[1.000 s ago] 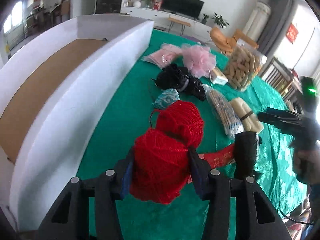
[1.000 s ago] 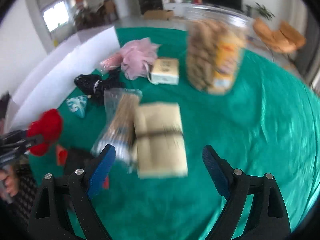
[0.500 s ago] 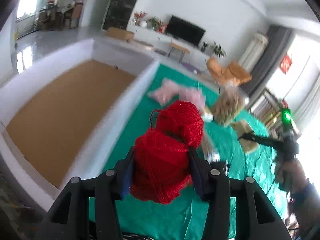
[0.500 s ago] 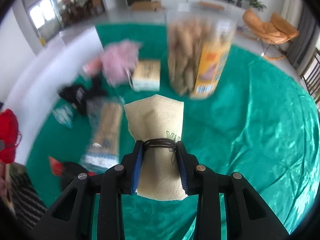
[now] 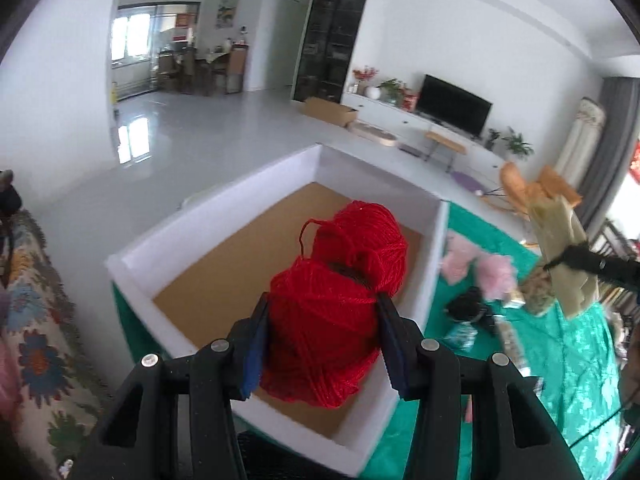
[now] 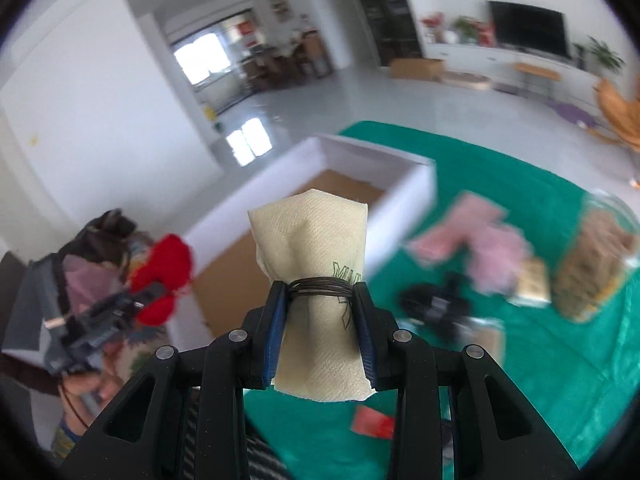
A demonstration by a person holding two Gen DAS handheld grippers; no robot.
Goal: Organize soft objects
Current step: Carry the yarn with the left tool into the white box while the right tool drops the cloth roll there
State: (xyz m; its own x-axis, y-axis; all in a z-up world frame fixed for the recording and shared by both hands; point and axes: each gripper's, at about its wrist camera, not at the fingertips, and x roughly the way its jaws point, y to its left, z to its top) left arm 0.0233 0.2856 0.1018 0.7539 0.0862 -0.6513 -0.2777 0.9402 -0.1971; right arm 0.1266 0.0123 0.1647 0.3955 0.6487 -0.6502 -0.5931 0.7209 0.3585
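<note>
Holding red yarn (image 5: 332, 312) in left tool (image 5: 322, 344), clamped mid-skein, above white box (image 5: 224, 216) so we can drop it in. Right tool (image 6: 320, 334) pinches tissue bundle (image 6: 316, 280) at its band, near box, over green bench (image 6: 560, 380).

The left wrist camera looks down along its fingers, close over the white-walled box with a brown cardboard floor (image 5: 240, 280) at frame centre. The right wrist camera sits further back, facing that box (image 6: 352, 168) from the green tablecloth (image 6: 560, 360) side. Both views share the box, the cloth (image 5: 580, 360) and the black wall television (image 5: 456, 104) (image 6: 528, 28).
</note>
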